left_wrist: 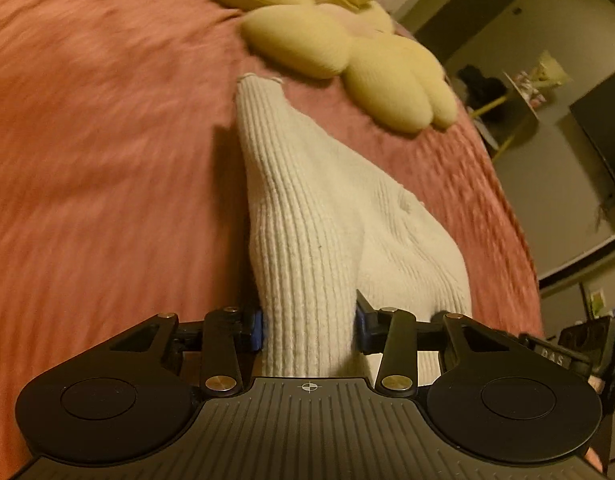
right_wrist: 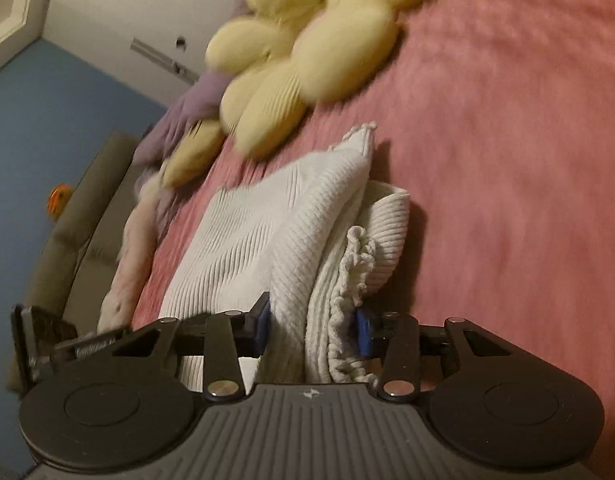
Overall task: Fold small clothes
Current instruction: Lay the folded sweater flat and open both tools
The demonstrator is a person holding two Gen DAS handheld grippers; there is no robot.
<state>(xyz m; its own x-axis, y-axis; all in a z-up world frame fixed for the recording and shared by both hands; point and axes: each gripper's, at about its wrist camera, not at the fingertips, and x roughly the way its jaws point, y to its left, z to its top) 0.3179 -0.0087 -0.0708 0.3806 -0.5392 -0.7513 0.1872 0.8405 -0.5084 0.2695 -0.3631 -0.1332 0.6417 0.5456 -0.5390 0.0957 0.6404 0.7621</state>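
- Where lettering shows at all, we can read only part of it: in the left wrist view a small black bar at the right edge, on the other gripper's body (left_wrist: 563, 354), carries pale capitals that look like "D A S", too blurred for us to be sure.
- We find a small crosshair mark on the ribbed plate of each gripper, and no brand name that we can read.
- We count one cream ribbed knit garment (left_wrist: 327, 216) lying on the pink bedspread (left_wrist: 107, 160), its far end reaching toward the yellow cushion.
- We count one yellow flower-shaped cushion (left_wrist: 347, 52) with several rounded petals, lying on the bedspread beyond the garment.
- In the right wrist view we see one lilac fringed cloth (right_wrist: 187, 108) under the cushion's far side and one small orange object (right_wrist: 59, 200) by the blue wall.
- Our left gripper (left_wrist: 309, 330) is clamped on a bunched fold of the garment, both blue pads (left_wrist: 258, 330) pressing into the knit.
- Our right gripper (right_wrist: 313, 330) pinches several stacked layers of the garment (right_wrist: 307, 216), including a ruffled edge, with the cloth filling the gap between its pads.
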